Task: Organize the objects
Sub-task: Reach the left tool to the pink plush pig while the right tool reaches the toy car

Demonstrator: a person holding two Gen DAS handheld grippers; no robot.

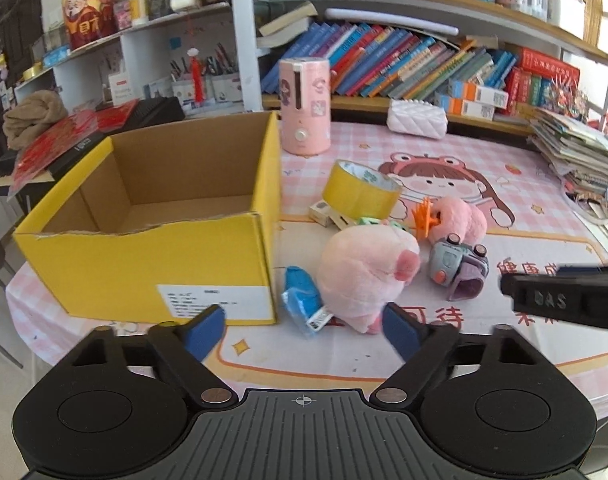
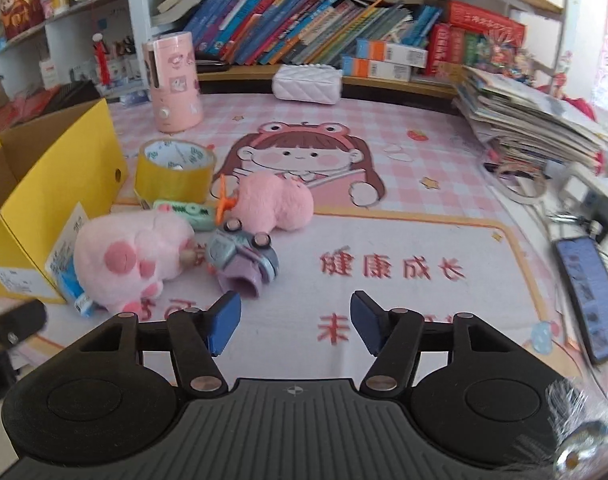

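- left gripper (image 1: 304,326) and right gripper (image 2: 295,322): fingers spread, empty
- only right view shows phone (image 2: 587,292)
- one yellow box (image 1: 152,268), one tape roll (image 2: 174,170), two pink plush toys (image 2: 124,260) (image 2: 274,200)

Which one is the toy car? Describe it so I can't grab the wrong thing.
Start at the yellow box; the clutter lies just to its right. Past the big pink plush beside the box sits the toy car, tipped over, wheels showing. It is the only grey-and-purple hard toy there; its neighbours are pink and fluffy.
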